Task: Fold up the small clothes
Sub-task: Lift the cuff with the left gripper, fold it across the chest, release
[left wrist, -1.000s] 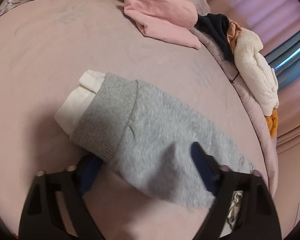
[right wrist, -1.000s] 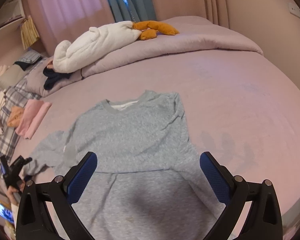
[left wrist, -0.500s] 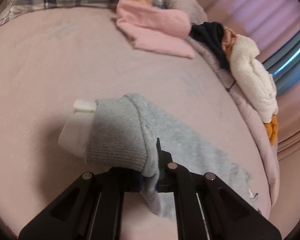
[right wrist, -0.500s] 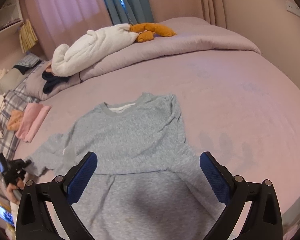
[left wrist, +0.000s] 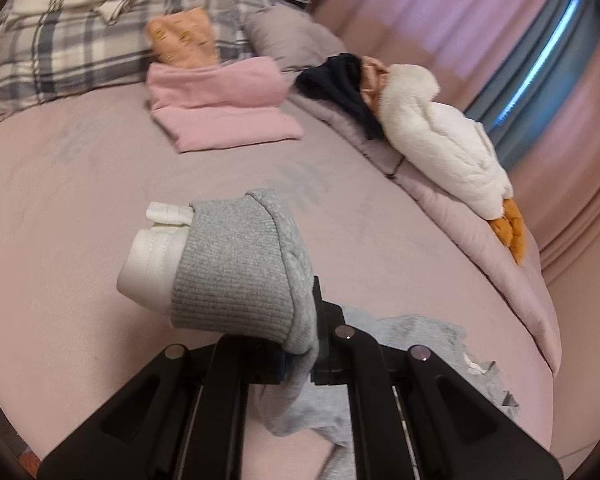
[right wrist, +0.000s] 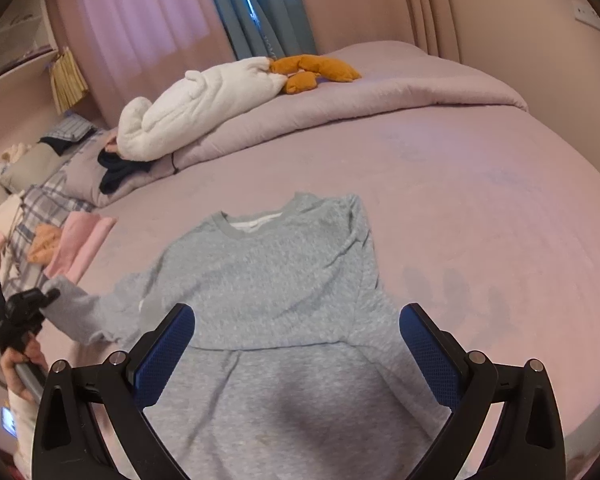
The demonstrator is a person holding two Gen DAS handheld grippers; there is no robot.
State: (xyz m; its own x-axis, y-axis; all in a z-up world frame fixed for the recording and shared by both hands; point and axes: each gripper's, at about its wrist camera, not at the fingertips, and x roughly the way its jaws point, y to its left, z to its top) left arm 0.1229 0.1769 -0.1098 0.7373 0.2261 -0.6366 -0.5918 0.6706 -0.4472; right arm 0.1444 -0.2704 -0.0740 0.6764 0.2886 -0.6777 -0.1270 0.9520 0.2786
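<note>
A small grey sweatshirt (right wrist: pixel 272 280) lies spread face up on the pink bed (right wrist: pixel 480 208), collar toward the far side. Its left sleeve (left wrist: pixel 244 268), with a ribbed grey cuff and a white inner cuff, is lifted off the sheet. My left gripper (left wrist: pixel 300 360) is shut on that sleeve just behind the cuff. The right wrist view shows the left gripper (right wrist: pixel 50 294) at the far left with a hand under it, the sleeve (right wrist: pixel 80 312) stretched from it. My right gripper (right wrist: pixel 296 356) hangs open over the sweatshirt's lower half, nothing between its fingers.
Folded pink clothes (left wrist: pixel 220 108) and an orange garment (left wrist: pixel 182 42) lie by a plaid pillow (left wrist: pixel 60 52). A rolled quilt (right wrist: pixel 360 104) along the far side carries a white plush goose (right wrist: pixel 204 108) and dark clothes (left wrist: pixel 340 80). Curtains (right wrist: pixel 256 8) stand behind.
My left gripper closed on the grey sleeve and raised it off the bed; the cuff now hangs over the fingers. The right gripper stayed where it was, still open.
</note>
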